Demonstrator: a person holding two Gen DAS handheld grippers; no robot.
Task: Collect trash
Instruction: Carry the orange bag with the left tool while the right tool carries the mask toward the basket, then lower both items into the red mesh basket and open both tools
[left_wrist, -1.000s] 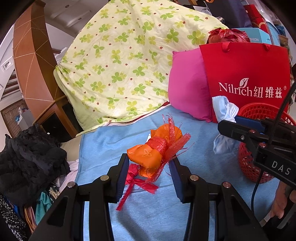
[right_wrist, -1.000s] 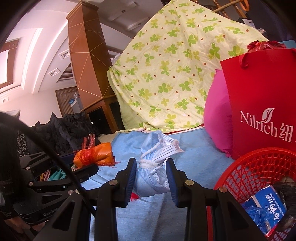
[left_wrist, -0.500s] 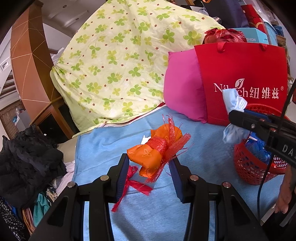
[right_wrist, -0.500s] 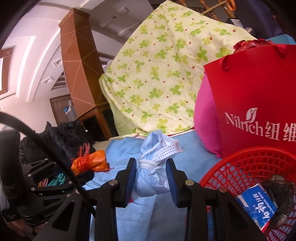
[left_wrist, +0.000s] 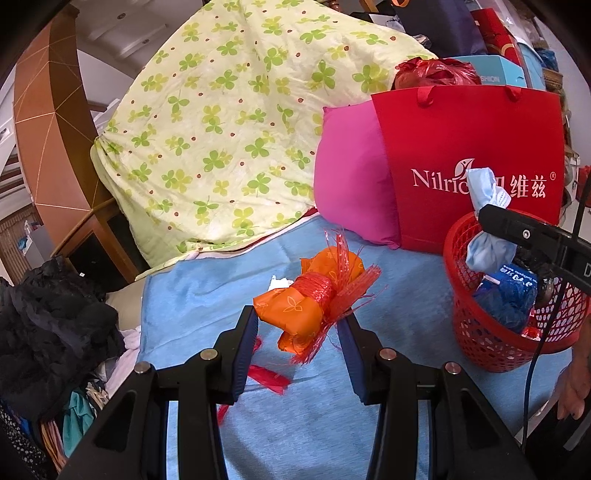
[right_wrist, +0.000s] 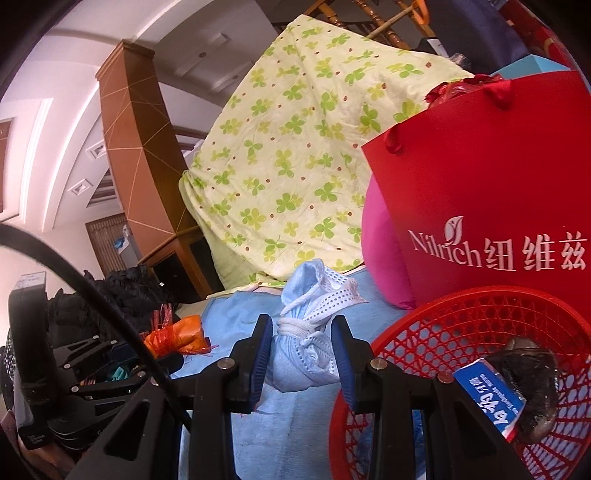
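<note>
My left gripper (left_wrist: 301, 325) is shut on an orange wrapper bundle (left_wrist: 314, 299) tied with red ribbon, held just above the blue bedspread (left_wrist: 303, 424). My right gripper (right_wrist: 301, 336) is shut on a knotted bundle of light blue face masks (right_wrist: 306, 343). In the left wrist view that mask bundle (left_wrist: 487, 236) hangs over the rim of the red mesh basket (left_wrist: 476, 332). In the right wrist view the basket (right_wrist: 443, 332) lies just right of the jaws, with a blue carton (right_wrist: 487, 398) and a dark scrap inside.
A red Nilrich paper bag (left_wrist: 476, 166) and a pink pillow (left_wrist: 351, 184) stand behind the basket. A clover-print quilt (left_wrist: 229, 129) is heaped at the back. Dark clothes (left_wrist: 48, 332) pile at the left. A person's hand (left_wrist: 576, 384) shows at the right edge.
The right gripper carried the mask bundle rightward, from beside the basket to over its rim. The left gripper kept its hold on the orange bundle and barely moved.
</note>
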